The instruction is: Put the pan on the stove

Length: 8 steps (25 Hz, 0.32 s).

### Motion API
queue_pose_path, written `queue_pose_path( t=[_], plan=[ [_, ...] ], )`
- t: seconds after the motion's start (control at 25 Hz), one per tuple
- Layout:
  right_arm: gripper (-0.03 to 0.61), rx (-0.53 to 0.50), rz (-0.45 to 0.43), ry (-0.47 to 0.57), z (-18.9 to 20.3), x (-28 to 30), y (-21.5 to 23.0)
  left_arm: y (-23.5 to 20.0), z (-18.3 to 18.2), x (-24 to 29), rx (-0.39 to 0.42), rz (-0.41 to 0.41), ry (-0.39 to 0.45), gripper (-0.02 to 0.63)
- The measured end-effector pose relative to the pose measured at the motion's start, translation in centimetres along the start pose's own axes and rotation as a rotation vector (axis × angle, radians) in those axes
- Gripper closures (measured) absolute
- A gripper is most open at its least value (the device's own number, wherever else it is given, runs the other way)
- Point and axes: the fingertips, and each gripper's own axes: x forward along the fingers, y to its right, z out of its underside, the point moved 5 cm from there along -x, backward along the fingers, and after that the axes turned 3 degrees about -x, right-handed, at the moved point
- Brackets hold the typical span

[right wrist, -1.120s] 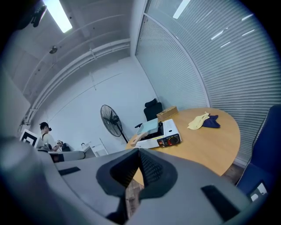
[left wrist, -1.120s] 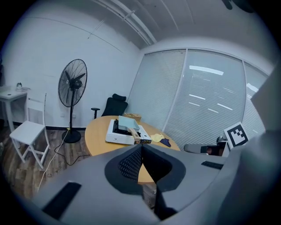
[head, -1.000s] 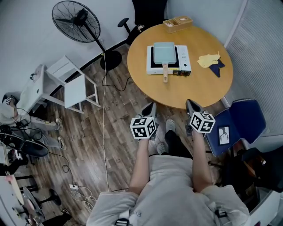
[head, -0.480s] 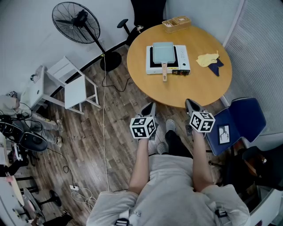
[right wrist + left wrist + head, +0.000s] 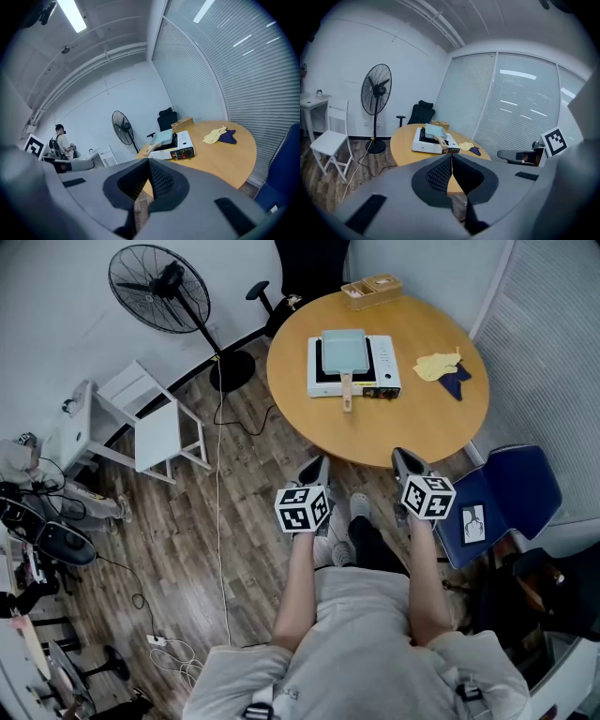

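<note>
Both grippers are held low in front of the person, short of the near edge of the round wooden table [image 5: 394, 427] and over the plank floor [image 5: 244, 521]. The left gripper [image 5: 318, 466] has its fingers [image 5: 438, 176] pressed together, pad against pad, with nothing between them. The right gripper [image 5: 403, 458] is the same: its fingers [image 5: 161, 180] meet in a closed seam and hold nothing. The two point toward the table, side by side and apart from each other.

The pan [image 5: 343, 351], a square pale blue-green one with a wooden handle [image 5: 348, 395], sits on the white stove [image 5: 386, 371] on the table's far half. It rests over the burner area, and its handle reaches past the stove's front edge toward the person. It lies well ahead of both sets of fingers, with bare tabletop between; neither gripper touches it. From the head view the pan is roughly between the two grippers' lines, a little nearer the left one's.

To the right of the stove lie a yellow cloth [image 5: 437, 365] and a dark blue cloth [image 5: 457, 382], touching. A wooden box [image 5: 372, 289] stands at the table's far edge. A standing fan [image 5: 159, 285] and a white chair [image 5: 155, 423] are off to the left, and a blue chair [image 5: 511, 498] is at the right.
</note>
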Motion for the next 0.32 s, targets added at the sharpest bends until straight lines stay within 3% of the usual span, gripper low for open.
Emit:
queue_pose_path(
  t=[0.32],
  plan=[
    [0.557,-0.019,-0.002,-0.002,0.30,0.04,-0.36,0.07,0.15,-0.01,-0.006,0.014,0.002,0.586]
  ],
)
